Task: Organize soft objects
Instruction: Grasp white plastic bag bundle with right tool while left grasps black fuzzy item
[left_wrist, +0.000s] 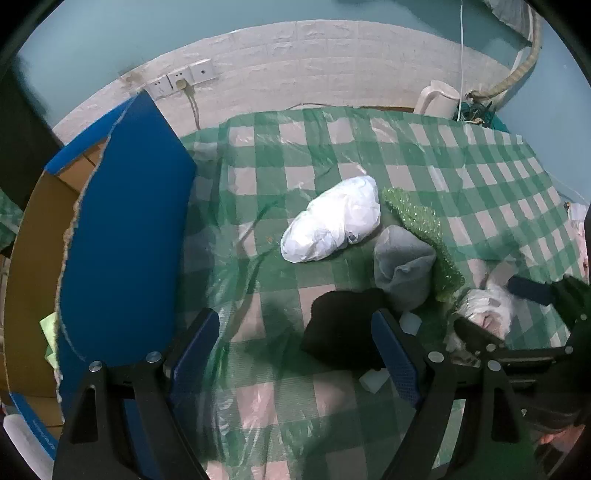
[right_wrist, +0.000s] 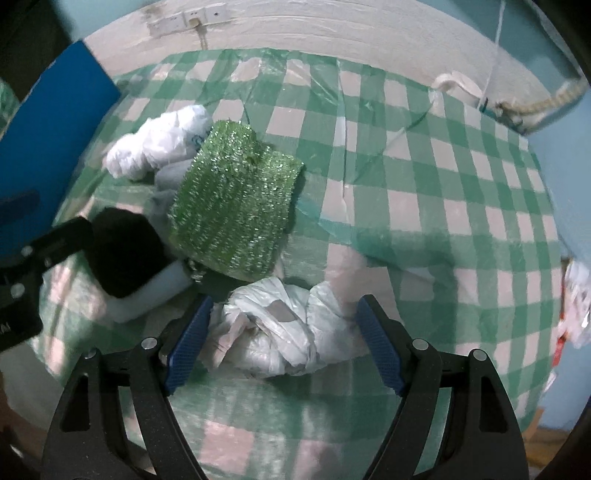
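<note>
Left tool (left_wrist: 295, 354) open above checkered surface (left_wrist: 424, 155); black cloth (left_wrist: 340, 325) by one pad. White bag bundle (left_wrist: 332, 219), grey sock (left_wrist: 402, 266), green scrubber (left_wrist: 424, 229) mid-surface. Blue-lined box (left_wrist: 122, 229) at left edge.

Surface (left_wrist: 406, 155): green-and-white checked cloth under clear plastic film. Wall (left_wrist: 110, 33): pale blue above, white brick-pattern panel (left_wrist: 332, 48) below. Sockets (left_wrist: 181, 79), one plugged. White kettle (left_wrist: 437, 99) at far edge. Dim, cool light.

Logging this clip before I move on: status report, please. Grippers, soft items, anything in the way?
Left gripper open, empty, by black cloth. Right gripper open, straddling crumpled white bag, not closed. Green sparkly pad just ahead; box left.
</note>
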